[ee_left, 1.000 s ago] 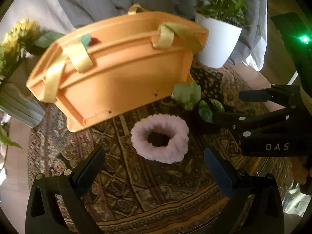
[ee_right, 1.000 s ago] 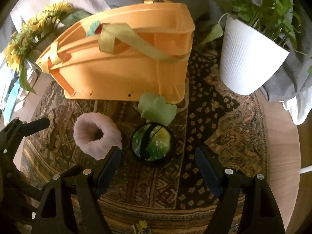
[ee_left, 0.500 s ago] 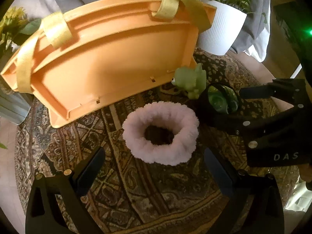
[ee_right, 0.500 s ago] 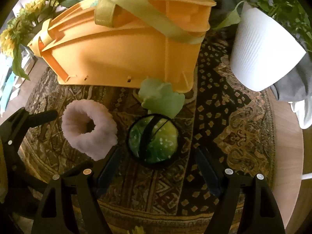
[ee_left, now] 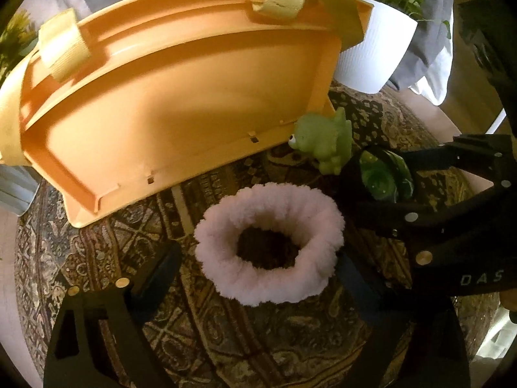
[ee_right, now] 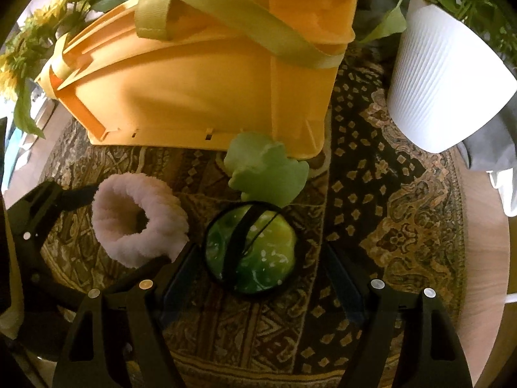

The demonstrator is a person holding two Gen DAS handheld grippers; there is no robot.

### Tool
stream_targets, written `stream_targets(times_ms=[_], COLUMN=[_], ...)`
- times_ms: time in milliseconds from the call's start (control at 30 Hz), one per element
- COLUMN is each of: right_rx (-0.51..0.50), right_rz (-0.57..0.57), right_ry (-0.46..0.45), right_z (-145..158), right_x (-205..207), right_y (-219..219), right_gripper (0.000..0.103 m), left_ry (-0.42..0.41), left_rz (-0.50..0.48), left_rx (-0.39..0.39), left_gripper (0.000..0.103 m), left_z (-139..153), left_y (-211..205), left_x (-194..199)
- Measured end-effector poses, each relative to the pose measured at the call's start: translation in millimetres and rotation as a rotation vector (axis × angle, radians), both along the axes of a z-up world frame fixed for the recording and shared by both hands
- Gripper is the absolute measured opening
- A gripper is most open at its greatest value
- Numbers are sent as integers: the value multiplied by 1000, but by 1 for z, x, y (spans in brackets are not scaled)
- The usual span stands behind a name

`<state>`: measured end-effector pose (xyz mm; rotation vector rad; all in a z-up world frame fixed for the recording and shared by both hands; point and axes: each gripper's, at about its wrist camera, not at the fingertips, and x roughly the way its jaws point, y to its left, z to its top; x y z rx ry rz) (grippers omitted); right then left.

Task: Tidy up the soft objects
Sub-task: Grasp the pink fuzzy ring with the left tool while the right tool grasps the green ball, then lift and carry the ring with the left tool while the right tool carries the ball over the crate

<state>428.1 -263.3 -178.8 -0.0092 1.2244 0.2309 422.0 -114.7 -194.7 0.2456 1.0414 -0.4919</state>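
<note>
A fluffy pink ring (ee_left: 268, 245) lies on the patterned rug between the fingers of my left gripper (ee_left: 258, 278). Its jaws are closing around the ring, and a thin gap still shows at the left pad. To the right sits a round green squishy ball in a black band (ee_right: 250, 249). My right gripper (ee_right: 258, 268) straddles it and is closing slightly, with the pads off it. A soft green frog toy (ee_right: 265, 171) sits just behind the ball, against the orange basket (ee_right: 200, 74) with yellow-green straps.
A white ribbed plant pot (ee_right: 442, 74) stands at the back right on the round rug (ee_right: 404, 210). Yellow sunflowers (ee_right: 35, 42) lean in at the back left. Grey cloth hangs behind the basket. The two grippers work side by side, almost touching.
Both grippers have sunk toward the rug, so the ring and the ball look larger. The left fingers have drawn in around the pink ring.
</note>
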Motion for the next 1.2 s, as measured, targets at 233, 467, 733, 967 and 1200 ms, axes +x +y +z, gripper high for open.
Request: stream_targets(times_ms=[233,467,733,967,1200], right_rx=[57,81,107,106,123], right_rz=[-11,-28,-48,-72,-69], right_ry=[3,-5,-24,-88,-155], right_z=[-3,-2,9,34,63], right_x=[-1,-8,-19,-23,-27], right_y=[-4,-5,-7,-7,-4], right_gripper=[62,62,62,62,62], left_ry=[-9,-12,-65,-105,-131], left_rz=[-8,25,57,112,144], left_rx=[-37,-75,-88,-103,-131], left_gripper=[42,25,25,25,25], left_z=[4,12,31,54,80], left_y=[1,13,20,33,42], left_x=[-3,-8,-18,-27,-34])
